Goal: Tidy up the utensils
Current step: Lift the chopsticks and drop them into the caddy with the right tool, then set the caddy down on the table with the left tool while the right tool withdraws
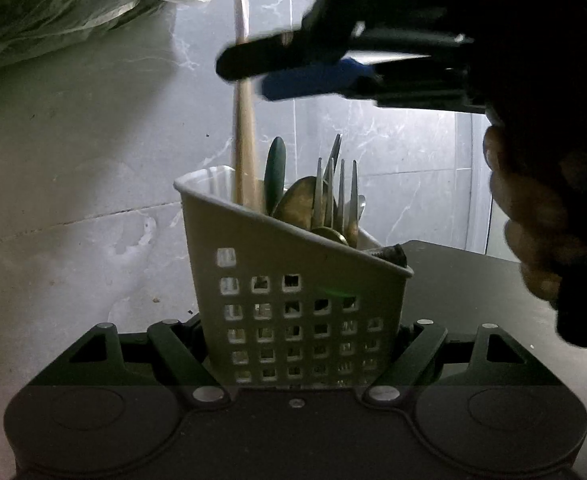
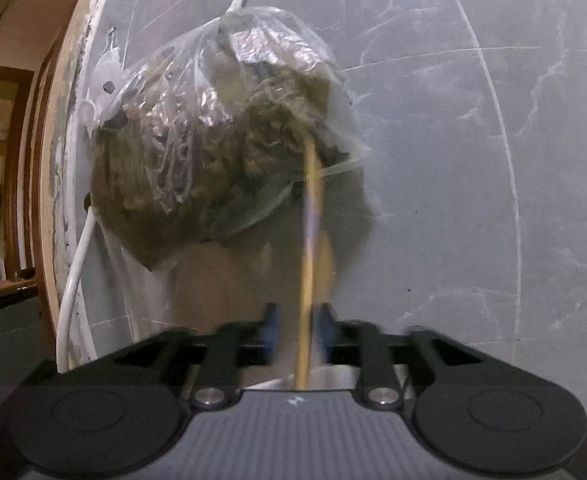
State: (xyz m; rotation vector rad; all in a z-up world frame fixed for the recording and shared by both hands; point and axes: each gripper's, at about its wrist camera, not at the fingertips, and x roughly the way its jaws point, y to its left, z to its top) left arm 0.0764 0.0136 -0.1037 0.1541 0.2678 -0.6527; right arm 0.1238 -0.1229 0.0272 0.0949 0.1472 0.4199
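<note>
Utensils are standing upright in a pale perforated plastic caddy (image 1: 293,300) at the centre of the left wrist view: steel forks (image 1: 335,196), a brassy spoon (image 1: 299,200), a dark green handle (image 1: 274,174) and a long pale wooden stick (image 1: 244,132) that is rising well above the rest. The caddy is sitting between the black fingers of the left gripper (image 1: 297,344), low in the frame, and those fingers are pressing against its two sides, which I take to be a steadying hold so the caddy is not tipping while things go in.

Coming in from the upper right of that view, the right gripper (image 1: 253,68), with its black and blue fingers, is reaching across the top of the stick, carried by a person's hand (image 1: 533,220) at the right edge. In the right wrist view the stick (image 2: 308,260) is running up the middle of the frame between the two blue pads (image 2: 271,320), and a gap is showing on each side, so the jaws are standing apart and nothing is being squeezed. My reading is that the stick, already lodged in the caddy's tall back corner, is being let go there.

Behind it, a clear plastic bag of dark greens (image 2: 221,140) is hanging on the grey marble wall (image 2: 453,160).
</note>
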